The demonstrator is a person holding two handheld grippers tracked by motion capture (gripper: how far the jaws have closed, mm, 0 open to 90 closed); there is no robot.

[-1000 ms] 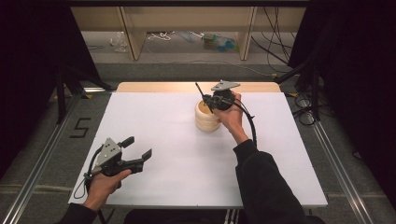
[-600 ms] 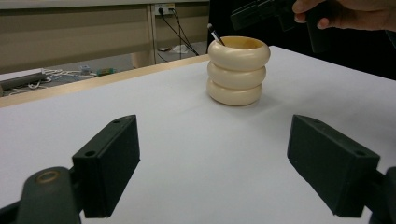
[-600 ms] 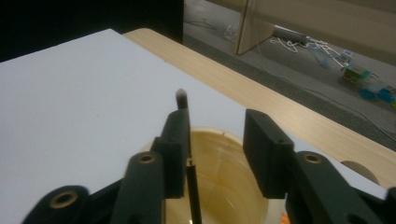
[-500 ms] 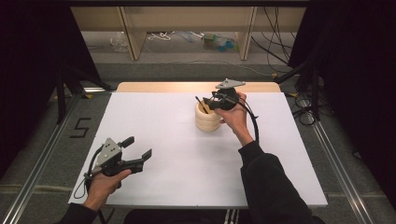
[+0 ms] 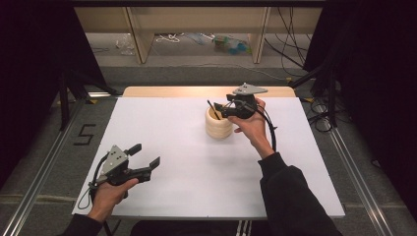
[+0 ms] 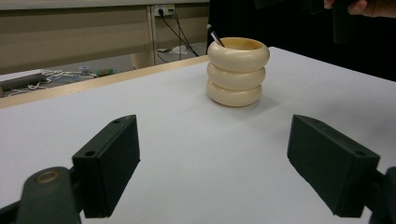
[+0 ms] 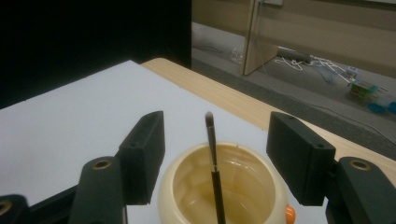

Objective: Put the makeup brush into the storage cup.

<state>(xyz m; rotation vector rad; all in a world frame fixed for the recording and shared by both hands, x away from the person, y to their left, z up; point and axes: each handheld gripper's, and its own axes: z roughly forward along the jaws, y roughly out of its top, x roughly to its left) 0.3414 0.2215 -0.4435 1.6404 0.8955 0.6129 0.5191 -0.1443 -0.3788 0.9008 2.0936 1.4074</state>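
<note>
- Where white table (image 5: 196, 196) meets wooden edge: one cream ringed pot (image 5: 218, 124), one brush (image 5: 213, 109) inside.
- Two grippers: left gripper (image 5: 145, 161) released; right gripper (image 5: 222, 109) released above pot.

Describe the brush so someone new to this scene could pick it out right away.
On the white table, toward its far edge, stands a cream holder shaped like three stacked rings. The brush leans inside it: a thin dark handle, bristle tip up, between the open right gripper jaws.
</note>
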